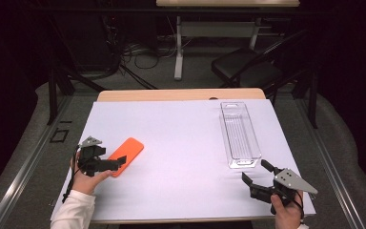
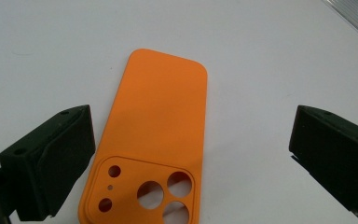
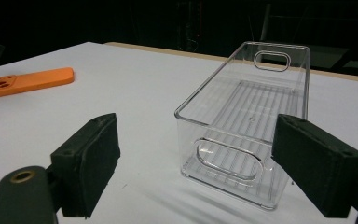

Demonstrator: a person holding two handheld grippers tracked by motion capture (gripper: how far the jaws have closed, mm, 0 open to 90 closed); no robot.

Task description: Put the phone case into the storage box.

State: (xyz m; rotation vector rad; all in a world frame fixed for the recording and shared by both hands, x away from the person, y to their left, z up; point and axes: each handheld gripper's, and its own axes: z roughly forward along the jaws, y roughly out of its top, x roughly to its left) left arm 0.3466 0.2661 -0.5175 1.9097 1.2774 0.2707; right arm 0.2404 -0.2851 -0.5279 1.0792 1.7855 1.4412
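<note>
From the high view, the orange phone case (image 1: pixel 126 156) lies flat on the white table (image 1: pixel 181 143) at the left, and the left gripper (image 1: pixel 116 161) is at its near end. The right gripper (image 1: pixel 257 172) waits just before the clear bin (image 1: pixel 239 135).

In the left gripper view, the jaws stand spread, one on each side of the case's camera end, not touching it.

In the right gripper view, the jaws are spread too, holding nothing, with the bin just ahead.

An orange phone case (image 2: pixel 156 140) lies flat — camera cut-outs up — on the white tabletop's left side.
</note>
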